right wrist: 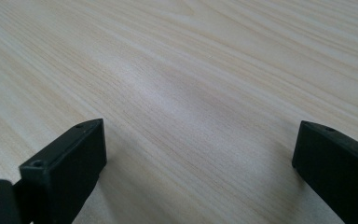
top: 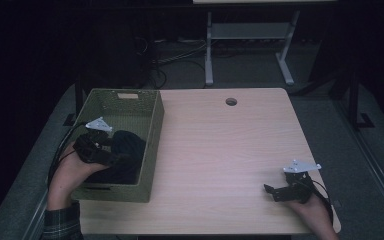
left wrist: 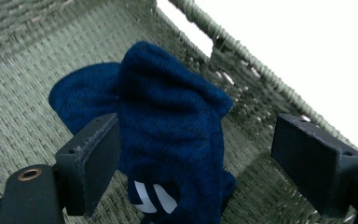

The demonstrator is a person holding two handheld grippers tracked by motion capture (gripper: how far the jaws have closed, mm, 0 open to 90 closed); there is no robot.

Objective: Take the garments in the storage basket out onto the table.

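Note:
A dark blue sock with white stripes lies inside the green woven basket at the table's left side; from above the sock looks like a dark heap. My left gripper hangs over it inside the basket, jaws wide apart, the left jaw touching the cloth. In the high view the left gripper sits over the basket's left half. My right gripper rests low over the bare wooden table near the front right corner. In its own view the right gripper is open with nothing between the jaws.
The basket's walls surround the left gripper closely. A round cable hole sits near the table's far edge. Beyond the table stand a white desk frame and cables on the dark floor.

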